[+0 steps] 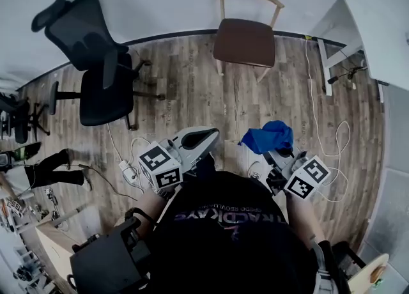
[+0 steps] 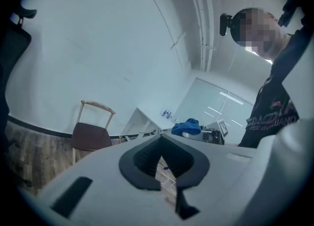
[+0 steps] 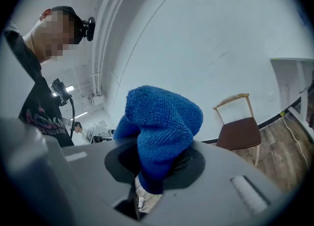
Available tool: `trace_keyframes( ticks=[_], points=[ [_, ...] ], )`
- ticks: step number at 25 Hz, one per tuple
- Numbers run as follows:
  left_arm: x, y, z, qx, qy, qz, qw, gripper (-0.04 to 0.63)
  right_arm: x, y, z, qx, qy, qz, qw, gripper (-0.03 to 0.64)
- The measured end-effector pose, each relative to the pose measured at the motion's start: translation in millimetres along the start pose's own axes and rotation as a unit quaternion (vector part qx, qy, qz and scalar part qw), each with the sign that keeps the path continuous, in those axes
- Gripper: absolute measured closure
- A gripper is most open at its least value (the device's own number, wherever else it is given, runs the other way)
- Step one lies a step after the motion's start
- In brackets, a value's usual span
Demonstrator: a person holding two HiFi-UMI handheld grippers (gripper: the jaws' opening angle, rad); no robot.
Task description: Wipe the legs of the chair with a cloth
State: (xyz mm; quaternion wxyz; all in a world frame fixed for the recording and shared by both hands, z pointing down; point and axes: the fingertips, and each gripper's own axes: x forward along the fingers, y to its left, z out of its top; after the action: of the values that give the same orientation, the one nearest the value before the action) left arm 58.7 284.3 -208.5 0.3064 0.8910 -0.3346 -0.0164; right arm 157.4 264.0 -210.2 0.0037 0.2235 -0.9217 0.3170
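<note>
A person stands on a wood-plank floor [image 1: 211, 88] with a two-jaw tool in each hand, facing a wooden chair with a brown seat and pale curved backrest [image 1: 245, 40] that waits against the white wall, well apart from both tools. The right claw [image 1: 278, 158] is clenched on a bright blue terry cloth [image 1: 268, 136]. In the right gripper view the cloth bulges up out of the jaws in a soft, bunched mound and hides much of the pads. The left claw [image 1: 208, 138] is drawn together with nothing in it, and the left gripper view shows only a sliver of floor between its dark pads. A black mesh office chair [image 1: 96, 69] stands off to the left and white cables [image 1: 332, 152] loop across the floor to the right. Wiping has not begun, since the chair's slim pale legs [image 1: 219, 68] are untouched. The cloth looks light and limp, likely to fold around a narrow leg but also to slip or trail if pinched only by an edge. The present deep bite through its bunched middle seems the sounder hold. The chair itself looks light enough to shift under pressure, so the free left claw may be needed on the backrest.
</note>
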Motion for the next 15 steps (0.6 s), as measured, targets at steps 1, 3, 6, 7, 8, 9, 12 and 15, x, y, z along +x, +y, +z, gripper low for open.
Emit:
trace_keyframes(
  ticks=[1, 3, 6, 7, 8, 9, 12, 15],
  points=[
    [-7.4, 13.9, 7.1, 0.008, 0.006, -0.005, 0.9999, 0.595, 18.0, 1.5, 2.2, 0.003, -0.003, -0.004, 1.0, 0.534],
    [-20.8, 41.6, 17.3, 0.019, 0.017, -0.011, 0.9996, 0.595, 52.4, 1.8, 4.2, 0.003, -0.007, -0.011, 1.0, 0.534],
    [-41.1, 75.8, 24.5, 0.01, 0.029, -0.02, 0.9993, 0.595, 94.8, 3.3, 4.3, 0.002, -0.009, -0.024, 1.0, 0.534],
    [-47.1, 85.4, 25.2, 0.009, 0.035, -0.023, 0.9991, 0.595, 106.2, 4.2, 4.6, 0.001, -0.009, -0.028, 1.0, 0.535],
    [-51.8, 95.0, 25.6, 0.01, 0.04, -0.026, 0.9988, 0.595, 116.5, 4.3, 4.7, -0.001, -0.009, -0.032, 0.999, 0.534],
    [-55.1, 104.8, 25.8, 0.01, 0.045, -0.028, 0.9985, 0.595, 125.8, 3.5, 4.3, -0.002, -0.007, -0.036, 0.999, 0.534],
    [-59.5, 129.2, 27.1, 0.001, 0.046, -0.028, 0.9985, 0.595, 145.5, -1.0, 2.5, 0.0, -0.001, -0.043, 0.999, 0.534],
    [-55.3, 137.9, 27.5, -0.008, 0.043, -0.031, 0.9986, 0.595, 154.2, -8.7, 5.4, -0.002, 0.002, -0.047, 0.999, 0.534]
  ],
)
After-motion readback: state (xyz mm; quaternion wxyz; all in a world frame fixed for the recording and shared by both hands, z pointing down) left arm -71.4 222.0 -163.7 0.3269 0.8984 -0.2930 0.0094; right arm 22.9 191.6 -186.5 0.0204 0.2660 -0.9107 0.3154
